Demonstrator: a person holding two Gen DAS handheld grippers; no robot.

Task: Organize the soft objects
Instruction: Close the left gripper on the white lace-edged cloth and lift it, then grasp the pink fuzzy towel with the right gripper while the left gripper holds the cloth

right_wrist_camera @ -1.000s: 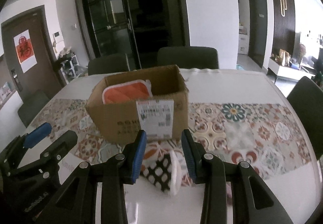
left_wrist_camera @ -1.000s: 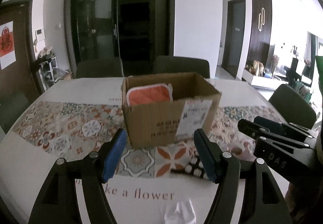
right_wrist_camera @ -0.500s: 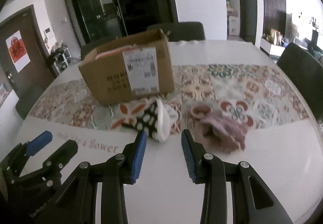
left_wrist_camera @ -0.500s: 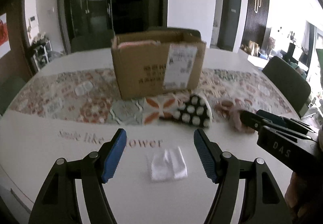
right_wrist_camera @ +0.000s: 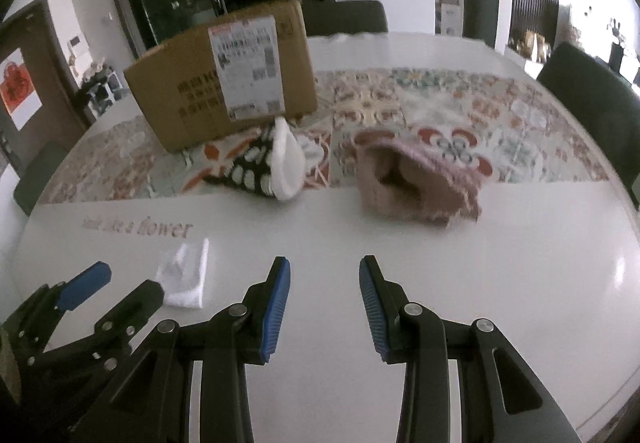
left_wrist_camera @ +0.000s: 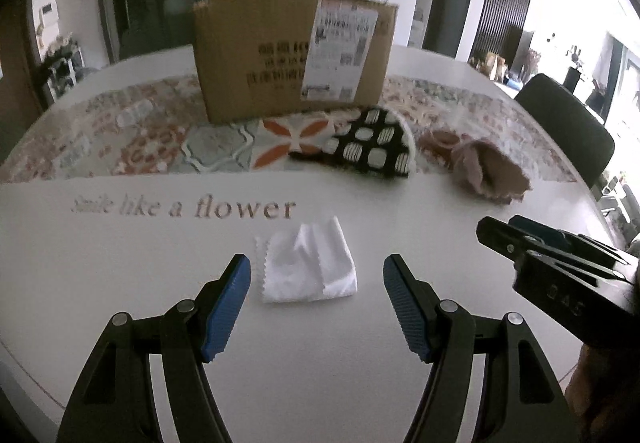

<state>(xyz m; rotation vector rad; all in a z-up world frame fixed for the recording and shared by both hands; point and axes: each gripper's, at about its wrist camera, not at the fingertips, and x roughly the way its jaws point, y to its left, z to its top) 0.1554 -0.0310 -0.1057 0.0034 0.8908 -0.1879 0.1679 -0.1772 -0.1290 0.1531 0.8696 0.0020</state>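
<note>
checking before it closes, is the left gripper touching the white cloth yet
Apart. The left wrist view shows the left gripper open, bare table between each pad and the white cloth.

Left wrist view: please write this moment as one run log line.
left hand-held gripper: open, white cloth lies between the jaws, untouched | right hand-held gripper: open, empty | pink knit, dotted mitt: on table | box: behind

The cardboard box (left_wrist_camera: 294, 55) hides its contents; its printed label (left_wrist_camera: 342, 49) is blurred.
</note>
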